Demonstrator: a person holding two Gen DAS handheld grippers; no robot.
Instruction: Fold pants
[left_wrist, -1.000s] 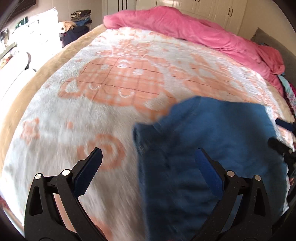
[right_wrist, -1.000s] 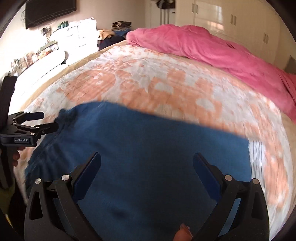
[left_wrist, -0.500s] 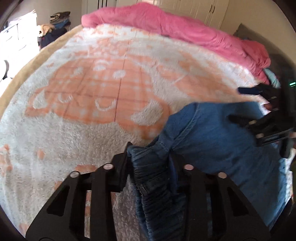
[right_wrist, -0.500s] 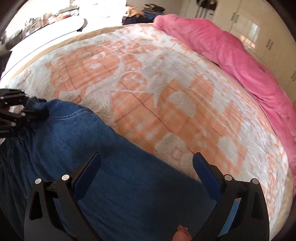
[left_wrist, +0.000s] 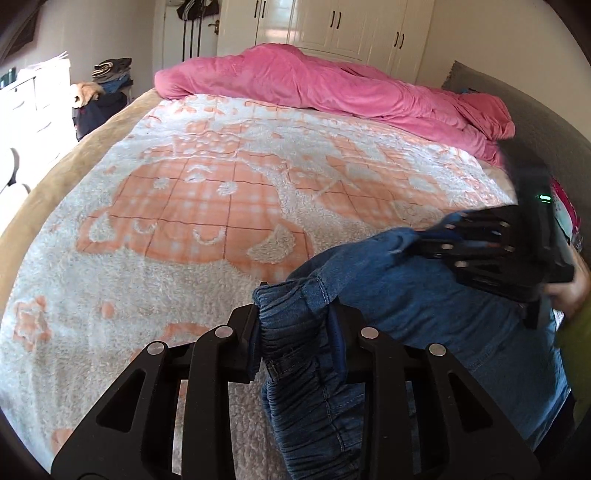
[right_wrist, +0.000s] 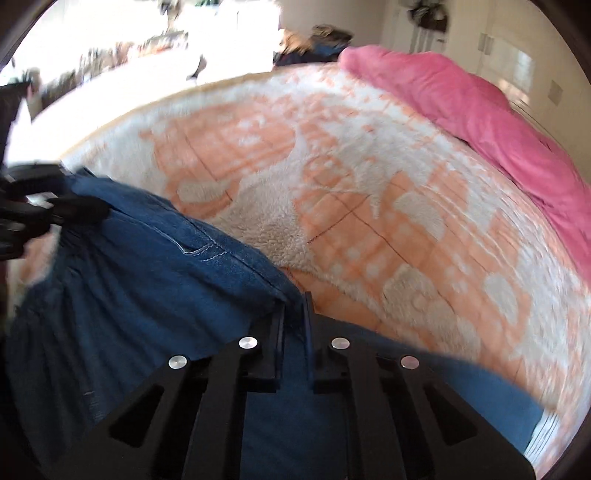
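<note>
Blue denim pants (left_wrist: 424, 306) with an elastic waistband lie at the near right of the bed. In the left wrist view my left gripper (left_wrist: 295, 325) is shut on a gathered corner of that waistband, which bulges between its pads. Further right, my right gripper (left_wrist: 432, 240) pinches the pants' upper edge, and a hand (left_wrist: 570, 291) shows behind it. The right wrist view shows the right gripper (right_wrist: 293, 314) shut on a seamed edge of the pants (right_wrist: 147, 266). The left gripper (right_wrist: 79, 192) holds the far left corner. The cloth is stretched between the two.
The bed carries a white and orange fleece blanket (left_wrist: 184, 206). A pink duvet (left_wrist: 332, 85) is bunched along its far side. A grey headboard (left_wrist: 546, 122) rises at the right. A pile of clothes (left_wrist: 107, 81) and white drawers (left_wrist: 33, 96) stand beyond the left edge.
The left gripper shut on the waistband corner a half second ago and keeps hold. The right gripper moved down to the pants' edge and shut on it. The pants' top edge has lifted slightly.
</note>
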